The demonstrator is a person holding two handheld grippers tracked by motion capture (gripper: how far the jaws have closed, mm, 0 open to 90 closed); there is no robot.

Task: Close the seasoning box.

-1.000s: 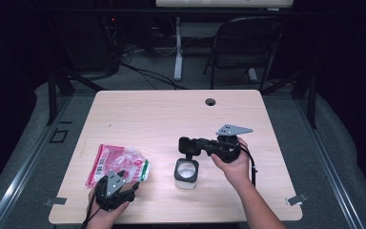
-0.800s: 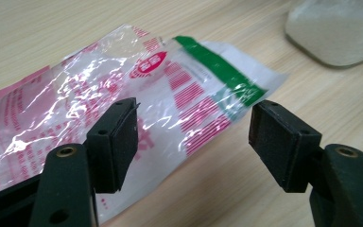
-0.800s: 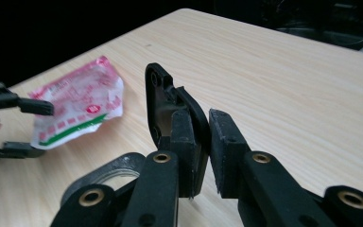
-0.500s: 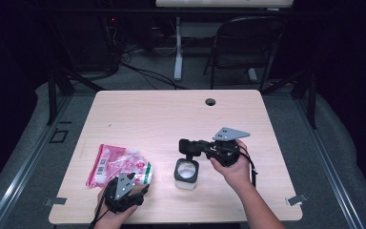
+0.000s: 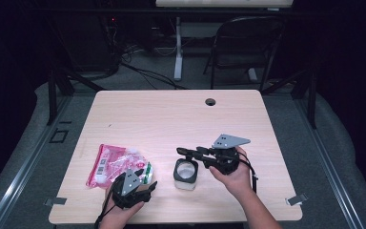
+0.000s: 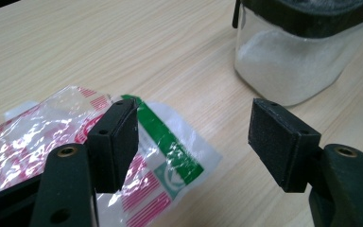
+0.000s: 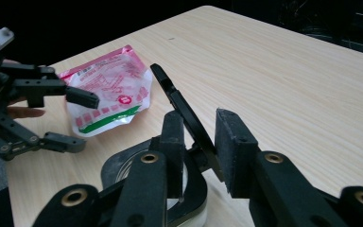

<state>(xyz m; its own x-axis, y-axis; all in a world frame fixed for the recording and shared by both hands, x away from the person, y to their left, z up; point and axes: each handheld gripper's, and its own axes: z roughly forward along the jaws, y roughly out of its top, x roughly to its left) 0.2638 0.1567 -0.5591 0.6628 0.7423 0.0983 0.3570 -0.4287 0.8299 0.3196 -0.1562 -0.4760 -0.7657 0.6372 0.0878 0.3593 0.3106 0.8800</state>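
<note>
Table of light wood. Far left: pink plastic bag, flat, green stripe at its near corner. Left gripper just beside the bag's right corner, jaws wide apart, nothing between them; in the left gripper view one pad hangs over the bag. Middle: clear jar with black rim, white powder inside, upright, near the bag, not touching it. Hinged black lid stands raised. Right gripper over the jar, jaws have just been opening, lid between the pads, pads apart, not clamped. Right hand holds that gripper just right of the jar.
</note>
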